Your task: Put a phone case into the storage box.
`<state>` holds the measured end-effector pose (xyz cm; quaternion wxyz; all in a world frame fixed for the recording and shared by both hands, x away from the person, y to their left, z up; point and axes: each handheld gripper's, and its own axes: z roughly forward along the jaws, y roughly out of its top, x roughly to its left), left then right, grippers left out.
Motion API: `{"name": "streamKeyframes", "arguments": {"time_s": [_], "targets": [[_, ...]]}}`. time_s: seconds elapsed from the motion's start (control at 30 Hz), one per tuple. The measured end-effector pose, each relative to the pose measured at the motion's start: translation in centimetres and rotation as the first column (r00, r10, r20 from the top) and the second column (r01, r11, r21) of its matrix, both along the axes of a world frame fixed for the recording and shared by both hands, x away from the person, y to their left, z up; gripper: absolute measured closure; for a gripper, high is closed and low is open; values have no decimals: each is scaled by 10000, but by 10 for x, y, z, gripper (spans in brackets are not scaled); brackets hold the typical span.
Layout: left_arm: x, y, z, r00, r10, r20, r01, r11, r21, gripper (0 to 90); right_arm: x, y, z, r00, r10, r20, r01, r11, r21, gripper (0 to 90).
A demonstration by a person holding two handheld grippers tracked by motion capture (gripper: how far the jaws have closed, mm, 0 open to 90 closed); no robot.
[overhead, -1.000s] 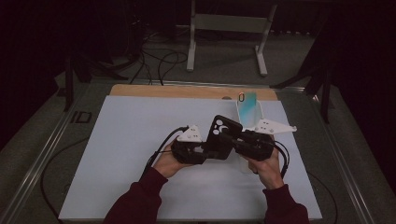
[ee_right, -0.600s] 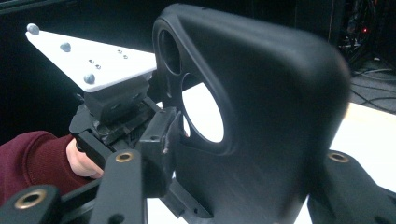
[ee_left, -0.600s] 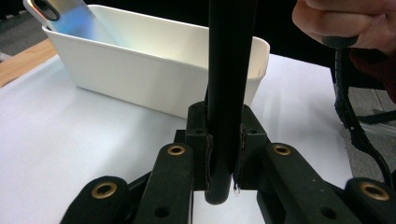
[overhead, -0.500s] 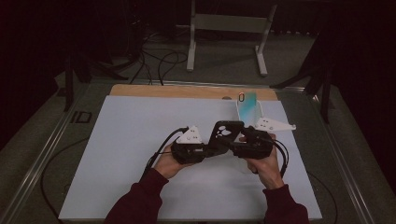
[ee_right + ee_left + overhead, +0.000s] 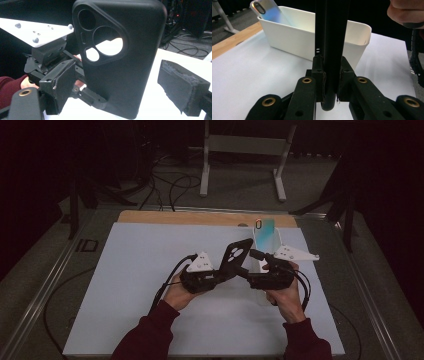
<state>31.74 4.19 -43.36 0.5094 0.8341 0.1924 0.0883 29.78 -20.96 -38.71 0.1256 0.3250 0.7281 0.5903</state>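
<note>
High view: black rubbery phone case with round camera cut-outs (image 5: 237, 257) held upright above the pale desk (image 5: 125, 285), just short of the white plastic bin (image 5: 264, 251), pinched at its lower end by the left gripper (image 5: 220, 276); right gripper (image 5: 250, 270) close beside the case on its other side.

Left gripper view: jaws closed on the case's bottom edge, long axis rising straight up from them; bin (image 5: 294, 40) beyond, holding an iridescent blue phone (image 5: 268, 11).

Right gripper view: jaws standing apart either side of the case (image 5: 125, 57), back face toward them, nothing gripped.
</note>
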Motion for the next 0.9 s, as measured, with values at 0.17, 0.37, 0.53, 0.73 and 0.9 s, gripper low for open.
{"name": "streamKeyframes", "arguments": {"time_s": [0.17, 0.37, 0.53, 0.73, 0.9], "targets": [[-1, 1, 0, 9997, 230, 61, -231, 9996, 177, 805, 0, 0, 1, 9996, -289, 67, 290, 9995, -123, 139], [-1, 0, 1, 9981, 611, 70, -612, 9978, 241, 805, 1, 4, 3, 9984, -550, 133, 553, 9982, -235, 108], [-3, -2, 0, 9959, 900, 114, -903, 9953, 335, 804, 3, 9, 4, 9968, -785, 175, 791, 9960, -409, 94], [-5, -5, -2, 9942, 1062, 195, -1071, 9930, 495, 805, 5, 17, 6, 9955, -915, 259, 929, 9939, -597, 89], [-7, -8, -3, 9933, 1133, 218, -1143, 9920, 540, 804, 6, 19, 8, 9939, -1075, 265, 1090, 9922, -608, 87]]}}
